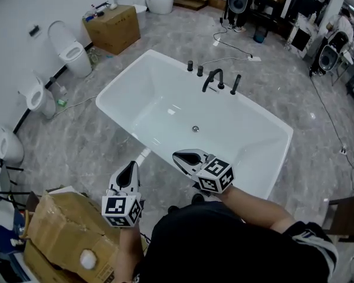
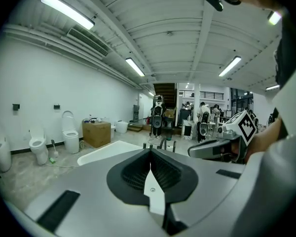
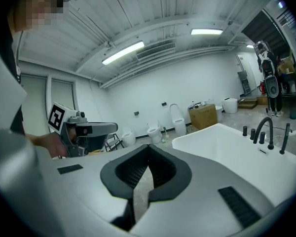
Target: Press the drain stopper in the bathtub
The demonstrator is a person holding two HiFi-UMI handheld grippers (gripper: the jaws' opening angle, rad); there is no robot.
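From the head view, a white bathtub (image 1: 251, 119) stands at an angle on a grey marbled floor (image 1: 71, 143). The drain stopper (image 1: 195, 128) is a small round metal disc in the tub's bottom, about midway along it, on the side below the black faucet (image 1: 213, 79) that sits on the far rim. The left gripper (image 1: 131, 165) hangs over the floor just outside the near wall of the tub. The right gripper (image 1: 177, 155) has its tip at the tub's near rim, and both are well apart from the stopper. A cardboard box (image 1: 112, 28) stands beyond the tub, toilets (image 1: 71, 50) line the wall on the left, and a crumpled box (image 1: 62, 223) lies at the person's left.

In the left gripper view, the two jaws of the left gripper (image 2: 150, 152) meet along a line at the tip, closed with nothing between them. A corner of the tub shows past them, and the right gripper (image 2: 214, 148) points in from the right with its marker cube (image 2: 246, 125) behind.

In the right gripper view, the jaws of the right gripper (image 3: 149, 148) are likewise closed at the tip and hold nothing. The tub and faucet lie to the right. The stopper is not visible here.
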